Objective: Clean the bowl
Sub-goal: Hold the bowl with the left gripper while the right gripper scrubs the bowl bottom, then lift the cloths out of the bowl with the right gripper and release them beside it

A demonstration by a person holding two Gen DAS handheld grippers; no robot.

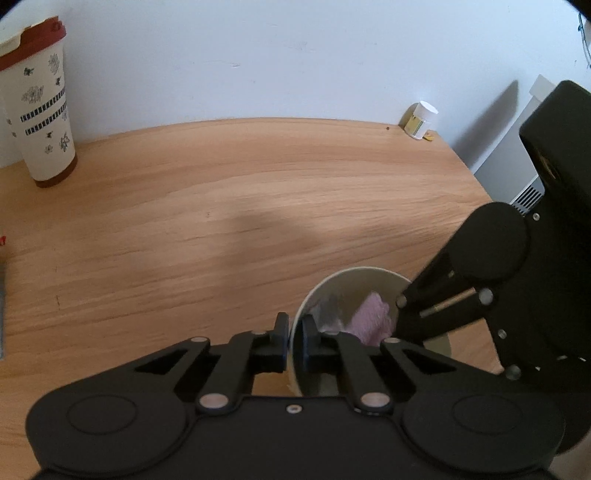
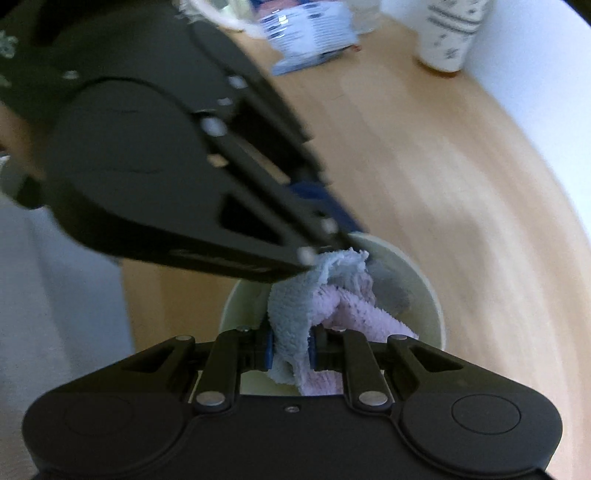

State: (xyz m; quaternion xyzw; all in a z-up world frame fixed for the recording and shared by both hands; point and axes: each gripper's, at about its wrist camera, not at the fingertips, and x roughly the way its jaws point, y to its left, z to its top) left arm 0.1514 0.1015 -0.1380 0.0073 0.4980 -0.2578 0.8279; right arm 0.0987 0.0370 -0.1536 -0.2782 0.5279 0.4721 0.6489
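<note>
A cream bowl [image 1: 364,282] stands near the wooden table's [image 1: 221,221] front right. My left gripper [image 1: 294,328] is shut on the bowl's near rim, one finger outside the wall and one inside. In the bowl lies a pink and grey-blue terry cloth [image 1: 371,317]. From the right, my right gripper [image 1: 400,317] reaches down into the bowl. The right wrist view shows that gripper [image 2: 291,349] shut on the bunched cloth [image 2: 332,299] over the bowl [image 2: 421,295], with the left gripper [image 2: 345,236] at the far rim.
A tall patterned cup with a red-brown lid [image 1: 40,110] stands at the back left by the wall. A small white pill bottle [image 1: 421,120] sits in the back right corner. A white heater [image 1: 517,166] lies past the table's right edge. A blue-white packet [image 2: 310,33] lies further off.
</note>
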